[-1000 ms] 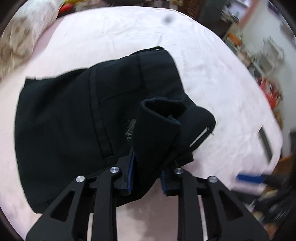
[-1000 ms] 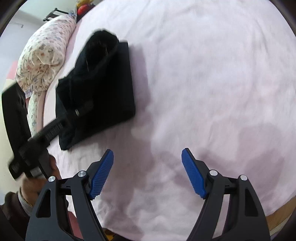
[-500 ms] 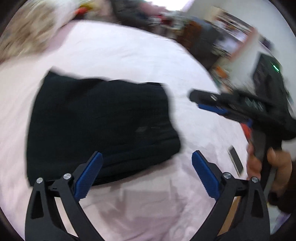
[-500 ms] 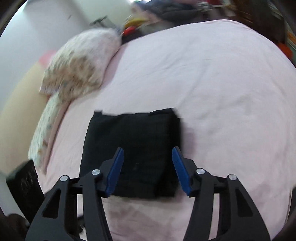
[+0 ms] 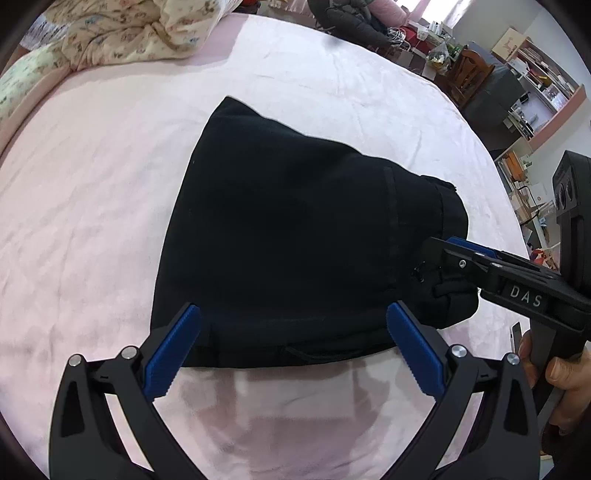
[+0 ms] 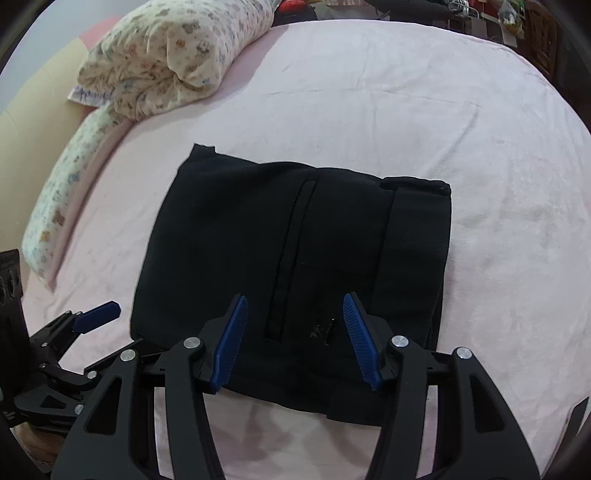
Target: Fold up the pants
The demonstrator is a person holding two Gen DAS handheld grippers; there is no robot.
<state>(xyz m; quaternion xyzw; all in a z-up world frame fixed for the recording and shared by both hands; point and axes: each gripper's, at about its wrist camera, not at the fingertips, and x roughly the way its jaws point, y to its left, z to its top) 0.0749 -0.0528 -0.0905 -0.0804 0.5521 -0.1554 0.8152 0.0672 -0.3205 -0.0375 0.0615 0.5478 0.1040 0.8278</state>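
Left tool [image 5: 293, 347], seen from its own wrist camera, has its blue pads spread wide and still opening, with nothing pinched between them; they frame the near edge of the folded black pants [image 5: 295, 236] without touching the cloth. The pants lie as a compact dark bundle in the middle of the pink bed [image 5: 92, 192]. At the right side of this view the right tool [image 5: 439, 258] reaches in over the near right corner of the pants, gripped by a person's hand [image 5: 557, 373]. A floral quilt [image 5: 140, 33] is bunched at the far left of the bed, and cluttered shelves [image 5: 535, 92] stand beyond the far right.

From the right wrist camera, the right tool [image 6: 293, 341] has its pads about half apart and hangs over the near edge of the pants [image 6: 295, 251]; whether the pads touch the cloth I cannot tell, and nothing is clamped. A pocket seam runs up the top layer, with the waistband at the right. The left tool [image 6: 92, 317] sits low at the left, just beside the pants.
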